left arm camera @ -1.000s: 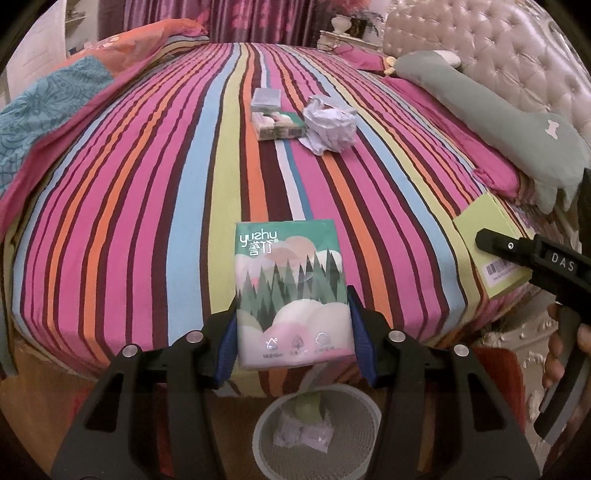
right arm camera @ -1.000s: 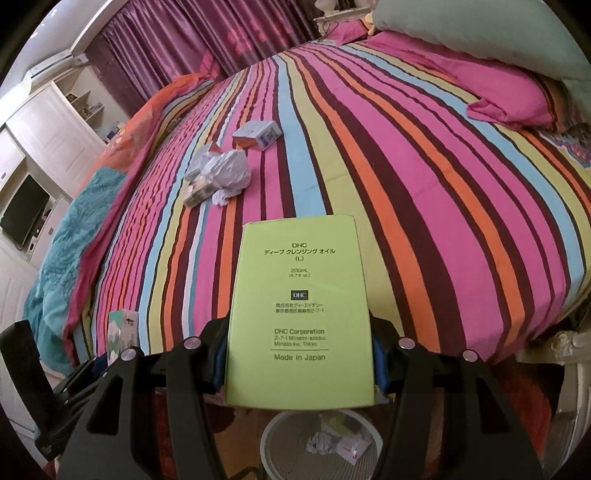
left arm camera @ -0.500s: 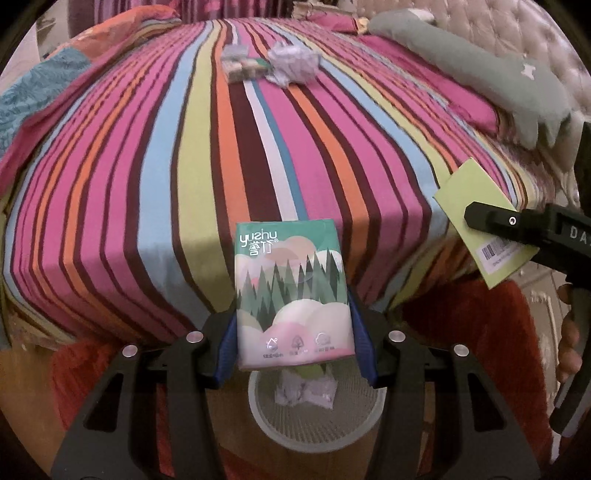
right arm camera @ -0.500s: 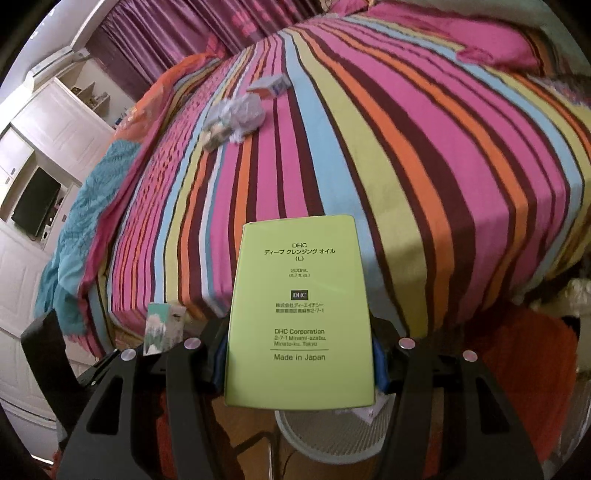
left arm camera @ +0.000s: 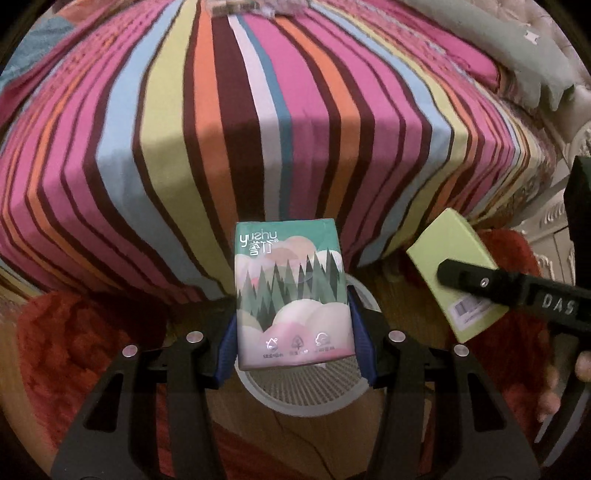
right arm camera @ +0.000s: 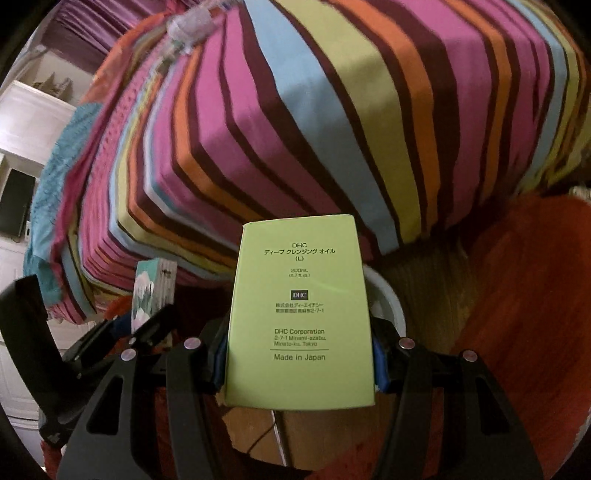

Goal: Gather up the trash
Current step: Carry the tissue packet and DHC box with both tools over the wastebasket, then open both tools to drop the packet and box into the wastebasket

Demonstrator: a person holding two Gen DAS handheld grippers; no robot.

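My left gripper [left arm camera: 293, 336] is shut on a green tissue pack [left arm camera: 291, 295] printed with trees, held right above the white mesh trash bin [left arm camera: 303, 387] on the floor. My right gripper [right arm camera: 299, 354] is shut on a lime-green DHC carton [right arm camera: 299, 314], also over the bin's white rim [right arm camera: 391, 306]. The carton also shows in the left wrist view [left arm camera: 454, 266], to the right of the tissue pack. The tissue pack also shows in the right wrist view [right arm camera: 151, 291], at the left. Crumpled paper [right arm camera: 188, 26] lies far back on the bed.
The striped bed [left arm camera: 258, 129] fills the upper part of both views, its edge just beyond the bin. A red rug [left arm camera: 74, 339] lies on the wooden floor [right arm camera: 303, 432] around the bin. A grey-green pillow [left arm camera: 524, 55] lies at the bed's right. White cabinets [right arm camera: 22, 125] stand at the left.
Both grippers have drawn back from the bed and tilted down with their items. The bin now sits directly beneath them and the bed trash has slid to the top edge.
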